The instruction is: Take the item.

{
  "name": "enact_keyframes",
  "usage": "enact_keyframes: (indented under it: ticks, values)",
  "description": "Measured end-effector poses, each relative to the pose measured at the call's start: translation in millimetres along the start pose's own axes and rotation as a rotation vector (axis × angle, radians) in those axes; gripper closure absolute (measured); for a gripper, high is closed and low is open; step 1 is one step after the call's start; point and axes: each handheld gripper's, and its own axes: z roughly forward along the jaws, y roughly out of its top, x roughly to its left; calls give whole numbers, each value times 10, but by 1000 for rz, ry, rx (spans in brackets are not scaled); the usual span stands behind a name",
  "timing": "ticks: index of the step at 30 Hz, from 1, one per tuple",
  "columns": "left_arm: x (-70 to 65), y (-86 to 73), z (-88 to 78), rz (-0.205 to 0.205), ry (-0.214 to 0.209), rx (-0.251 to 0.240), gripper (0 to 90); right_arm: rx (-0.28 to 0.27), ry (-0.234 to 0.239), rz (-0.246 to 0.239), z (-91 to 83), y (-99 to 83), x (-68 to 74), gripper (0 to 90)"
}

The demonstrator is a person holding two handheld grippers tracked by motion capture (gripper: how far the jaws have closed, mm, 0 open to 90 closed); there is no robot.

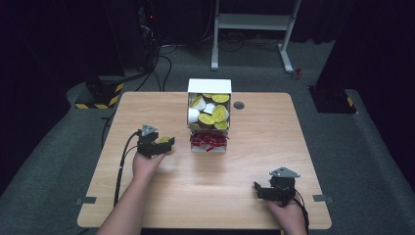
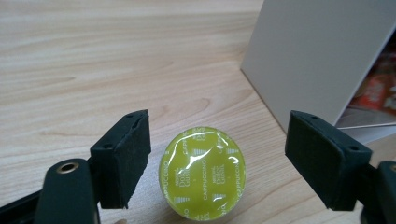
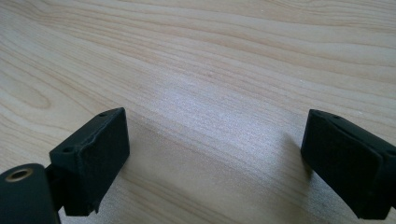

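The left gripper (image 2: pixel 217 158), jaws spread, seems to be setting down a green capsule (image 2: pixel 202 171) on the table (image 2: pixel 93 70) beside the box (image 2: pixel 317 56); next, backing off without knocking it, while the right gripper (image 3: pixel 215 163) idles spread.

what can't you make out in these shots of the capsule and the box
- Capsule: its lower edge is cut off by the bottom of the left gripper view; in the high view the left hand-held gripper covers most of it.
- White box: the left gripper view shows one blank wall, the rest cut off by the edges.
- Red items in the box's front part: too small and blurred in the high view to identify.
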Motion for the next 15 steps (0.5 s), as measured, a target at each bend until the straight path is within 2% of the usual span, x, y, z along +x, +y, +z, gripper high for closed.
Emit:
enact_keyframes:
  ticks: [4,9,15]
  values:
    - [5,15,-79,21,6,-7,221,0,0,0,0,0,0,78]
    - [29,-1,-171,23,8,-18,217,0,0,0,0,0,0,78]
    - [38,-41,-322,30,-11,-25,211,0,0,0,0,0,0,78]
